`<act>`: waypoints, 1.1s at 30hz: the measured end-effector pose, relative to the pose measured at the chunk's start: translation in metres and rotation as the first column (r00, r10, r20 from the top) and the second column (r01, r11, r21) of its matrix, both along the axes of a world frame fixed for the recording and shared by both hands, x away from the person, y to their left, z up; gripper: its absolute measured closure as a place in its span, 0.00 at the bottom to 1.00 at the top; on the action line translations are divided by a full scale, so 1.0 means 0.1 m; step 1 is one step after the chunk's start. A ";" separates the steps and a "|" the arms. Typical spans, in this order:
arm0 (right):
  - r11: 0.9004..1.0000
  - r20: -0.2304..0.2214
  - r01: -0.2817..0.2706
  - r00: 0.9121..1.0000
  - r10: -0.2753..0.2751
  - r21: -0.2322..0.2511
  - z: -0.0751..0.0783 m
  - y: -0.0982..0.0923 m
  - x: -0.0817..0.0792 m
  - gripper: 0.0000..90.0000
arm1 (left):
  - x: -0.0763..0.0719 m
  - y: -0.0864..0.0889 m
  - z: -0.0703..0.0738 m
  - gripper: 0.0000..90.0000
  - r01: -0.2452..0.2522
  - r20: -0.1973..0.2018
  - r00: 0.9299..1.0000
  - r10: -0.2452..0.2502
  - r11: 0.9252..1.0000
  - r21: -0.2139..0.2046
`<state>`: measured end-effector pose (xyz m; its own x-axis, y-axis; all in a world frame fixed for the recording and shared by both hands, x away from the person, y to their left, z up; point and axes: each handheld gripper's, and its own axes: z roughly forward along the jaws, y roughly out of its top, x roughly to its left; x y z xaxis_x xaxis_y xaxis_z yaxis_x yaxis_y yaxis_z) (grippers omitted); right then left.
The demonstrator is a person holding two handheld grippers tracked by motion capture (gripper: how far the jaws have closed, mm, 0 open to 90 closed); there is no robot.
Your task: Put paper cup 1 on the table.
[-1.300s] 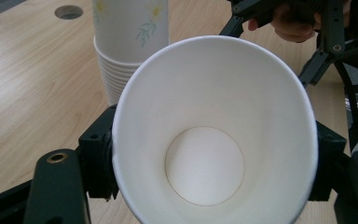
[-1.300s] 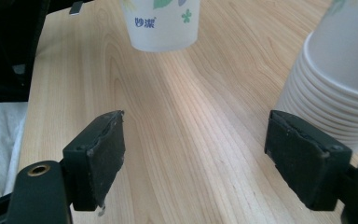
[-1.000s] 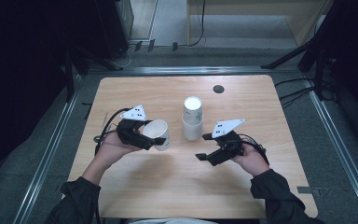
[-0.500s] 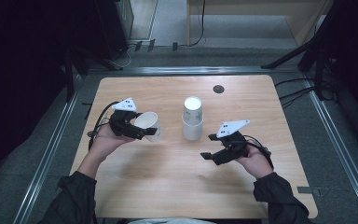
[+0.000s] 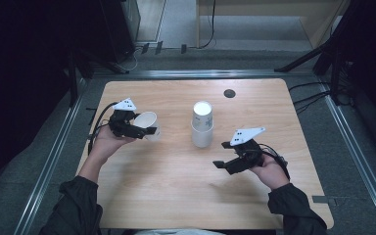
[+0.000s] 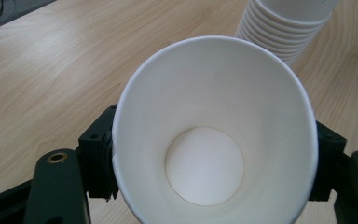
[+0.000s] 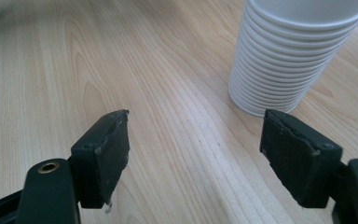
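Clamped across its sides, one white paper cup [image 6: 214,135] is held by the left gripper [image 5: 144,130], mouth tipped back toward the camera, presumably separated for setting down. One stack of cups [image 5: 201,125] stands beyond it. Nothing is held by the right gripper [image 5: 223,155], its jaws spread, stack just ahead.

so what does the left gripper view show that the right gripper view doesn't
Left gripper view: a single white cup clamped between its jaws, mouth toward the camera, its inside empty. Right gripper view: open jaws with nothing between them, over bare table. Both: the stack of cups standing on the wooden table, at the upper right of each view.
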<state>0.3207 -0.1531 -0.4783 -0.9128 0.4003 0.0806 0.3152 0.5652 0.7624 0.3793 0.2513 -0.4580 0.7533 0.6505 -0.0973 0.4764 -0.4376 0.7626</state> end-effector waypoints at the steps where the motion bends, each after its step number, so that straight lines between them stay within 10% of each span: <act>1: 1.000 0.000 0.000 1.000 0.000 0.001 0.00 0.00 0.00 0.27 | 0.01 0.02 -0.01 0.28 -0.006 -0.002 1.000 0.006 1.000 0.004; 18: 1.000 -0.034 -0.023 0.999 0.023 0.006 -0.03 0.02 0.02 0.28 | 0.15 0.25 -0.25 0.28 -0.132 -0.026 0.990 0.135 0.986 0.098; 33: 1.000 -0.025 -0.029 0.999 0.029 -0.003 -0.04 0.03 0.02 0.28 | 0.19 0.30 -0.39 0.26 -0.150 -0.056 0.986 0.160 0.976 0.156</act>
<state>0.3224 -0.1499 -0.4821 -0.9216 0.3743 0.1025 0.3180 0.5766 0.7526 0.3987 0.2809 -0.4966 0.6374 0.7697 -0.0366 0.5956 -0.4620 0.6572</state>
